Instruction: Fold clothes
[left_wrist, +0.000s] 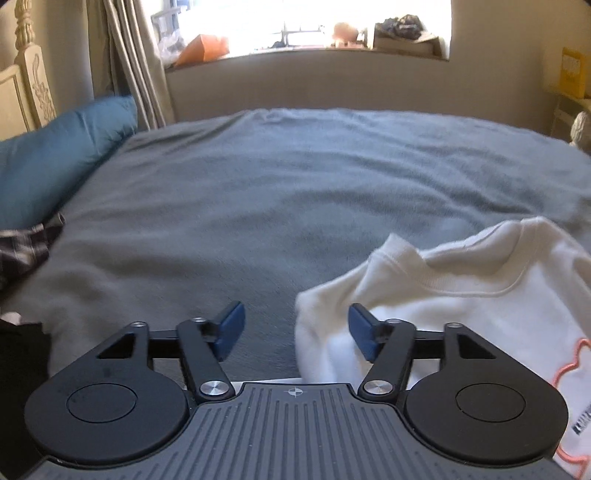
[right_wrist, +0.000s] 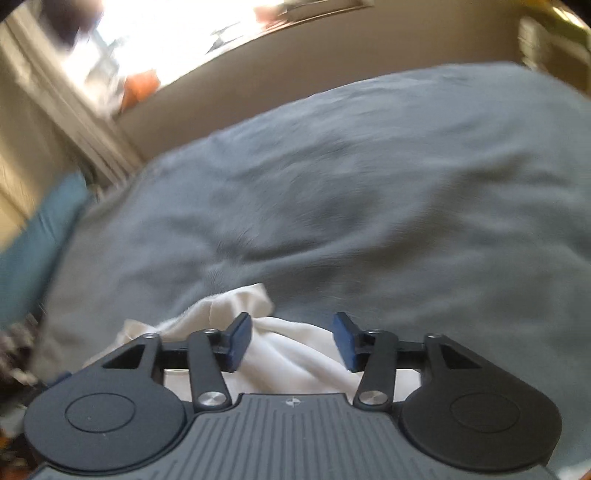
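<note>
A white sweatshirt (left_wrist: 480, 295) with a ribbed collar and a pink outline print lies on the grey blanket (left_wrist: 295, 192) at the lower right of the left wrist view. My left gripper (left_wrist: 295, 328) hangs open over the garment's left edge, with nothing pinched between its blue pads. In the blurred right wrist view, a rumpled part of the white sweatshirt (right_wrist: 288, 350) lies under and between the fingers of my right gripper (right_wrist: 291, 339). Its jaws stand apart and the pads do not press on the cloth.
A teal pillow (left_wrist: 62, 155) lies at the left by a cream carved headboard (left_wrist: 29, 81). Dark plaid and black clothes (left_wrist: 22, 251) sit at the bed's left edge. Curtains (left_wrist: 129, 59) and a cluttered windowsill (left_wrist: 295, 40) stand behind the bed.
</note>
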